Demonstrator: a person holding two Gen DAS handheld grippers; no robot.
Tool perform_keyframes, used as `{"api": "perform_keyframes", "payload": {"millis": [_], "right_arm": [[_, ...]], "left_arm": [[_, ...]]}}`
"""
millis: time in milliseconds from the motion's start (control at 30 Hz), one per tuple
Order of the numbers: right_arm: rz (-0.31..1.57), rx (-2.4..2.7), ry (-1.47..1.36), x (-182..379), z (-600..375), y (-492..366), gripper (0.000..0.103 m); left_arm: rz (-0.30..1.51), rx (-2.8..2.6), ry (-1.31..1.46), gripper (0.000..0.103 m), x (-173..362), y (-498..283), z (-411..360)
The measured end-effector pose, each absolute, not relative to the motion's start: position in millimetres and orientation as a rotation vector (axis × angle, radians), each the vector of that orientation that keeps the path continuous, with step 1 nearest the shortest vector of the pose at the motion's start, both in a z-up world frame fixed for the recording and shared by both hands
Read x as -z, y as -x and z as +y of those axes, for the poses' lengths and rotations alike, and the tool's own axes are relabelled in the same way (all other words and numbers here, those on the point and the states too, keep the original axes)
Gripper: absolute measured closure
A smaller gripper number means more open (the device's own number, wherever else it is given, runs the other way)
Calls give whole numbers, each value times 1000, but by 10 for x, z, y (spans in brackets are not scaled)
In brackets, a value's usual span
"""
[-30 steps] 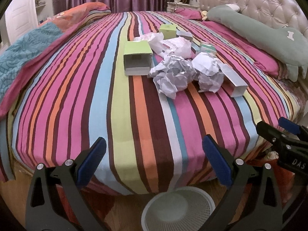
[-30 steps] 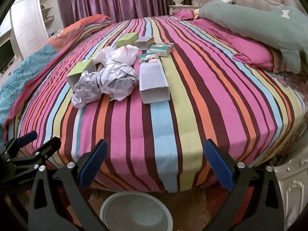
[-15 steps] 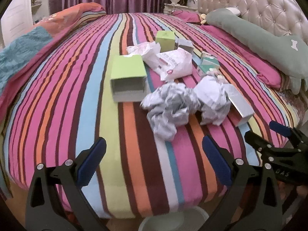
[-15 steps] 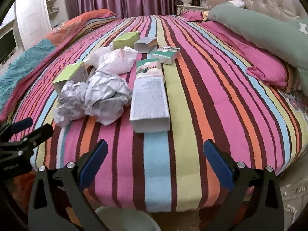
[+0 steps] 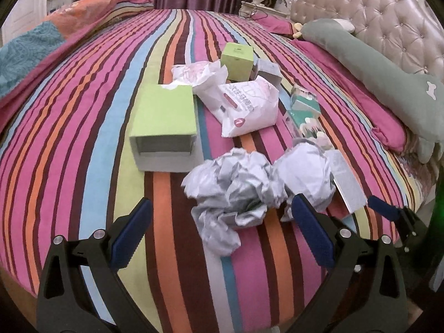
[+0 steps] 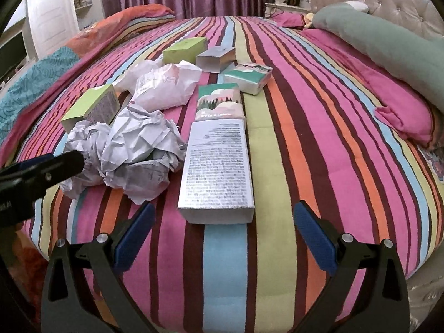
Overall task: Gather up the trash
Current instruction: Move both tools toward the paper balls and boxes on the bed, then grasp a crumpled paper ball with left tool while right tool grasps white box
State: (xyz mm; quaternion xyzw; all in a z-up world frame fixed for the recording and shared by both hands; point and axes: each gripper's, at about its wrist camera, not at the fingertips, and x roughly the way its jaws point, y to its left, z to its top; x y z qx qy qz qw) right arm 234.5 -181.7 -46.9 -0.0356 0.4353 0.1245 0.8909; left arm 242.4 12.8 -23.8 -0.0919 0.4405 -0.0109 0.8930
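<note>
Trash lies in a heap on the striped bed (image 5: 83,144). Two crumpled paper balls (image 5: 230,191) (image 6: 133,144) lie nearest. A long silver box (image 6: 217,166) with printed text lies beside them, also in the left wrist view (image 5: 347,183). A green box (image 5: 166,122) (image 6: 94,105), white plastic bags (image 5: 247,102) (image 6: 166,86), another green box (image 5: 238,61) and small teal boxes (image 6: 249,76) lie behind. My left gripper (image 5: 222,233) is open and empty, just short of the paper. My right gripper (image 6: 222,227) is open and empty, just short of the silver box.
A long green pillow (image 5: 374,72) and pink pillow (image 6: 402,113) lie along the right side before a tufted headboard (image 5: 388,22). A folded quilt (image 5: 33,47) lies at the left. The left gripper shows at the left edge of the right wrist view (image 6: 36,172).
Both grippers have moved forward and up over the bed edge toward the trash. The white basket on the floor has dropped out of view. Both stay open.
</note>
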Motion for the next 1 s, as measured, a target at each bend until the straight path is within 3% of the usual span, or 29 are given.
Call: {"api": "perform_keyframes", "payload": {"millis": [500, 600, 633, 700, 733, 767, 833, 1000], "right_arm": [[907, -244, 88, 530, -1770, -2593, 9], [906, -257, 105, 538, -1751, -2611, 19], [908, -265, 106, 541, -1746, -2616, 24], [913, -281, 102, 546, -1738, -2618, 31], [914, -283, 104, 547, -1736, -2616, 36], [913, -285, 106, 545, -1736, -2602, 43], [911, -291, 107, 530, -1739, -2592, 57], [925, -320, 43, 481, -1829, -2540, 58]], "left_arm": [[1000, 36, 272, 6, 413, -2733, 120], [1014, 51, 250, 7, 443, -2770, 79], [1015, 58, 243, 9, 458, -2774, 53], [1018, 70, 244, 25, 481, -2780, 34], [1017, 69, 243, 42, 493, -2782, 23], [1017, 57, 235, 47, 501, -2784, 18], [1009, 59, 252, 49, 489, -2770, 33], [999, 71, 251, 51, 445, -2666, 73]]}}
